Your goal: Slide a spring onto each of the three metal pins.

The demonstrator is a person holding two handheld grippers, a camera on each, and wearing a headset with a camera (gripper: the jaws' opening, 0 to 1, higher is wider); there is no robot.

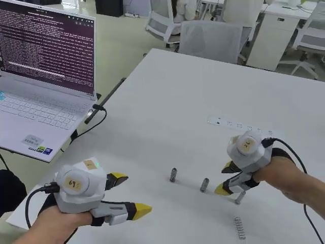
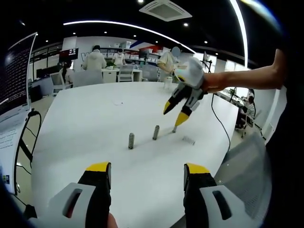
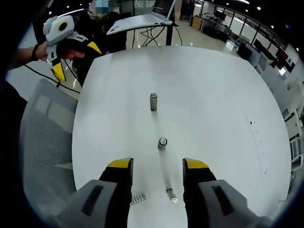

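Two spring-sleeved metal pins [image 1: 173, 175] stand on the white bench [image 1: 167, 101] beside a bare third pin [image 1: 240, 197], with a loose coil spring [image 1: 239, 227] near it (lying flat). The left gripper [image 1: 133, 193] and right gripper [image 1: 222, 179] have their jaws apart, holding nothing. An open silver laptop [image 1: 40, 101] and a white power strip [image 1: 238, 124] sit well clear.

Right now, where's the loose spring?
The spring lies flat on the table at lower right in the head view, on the near side of the bare pin, by the right gripper.

laptop [image 1: 45, 76] cut off at left edge; loose spring [image 3: 138, 197] partly behind right claw [image 3: 157, 164]
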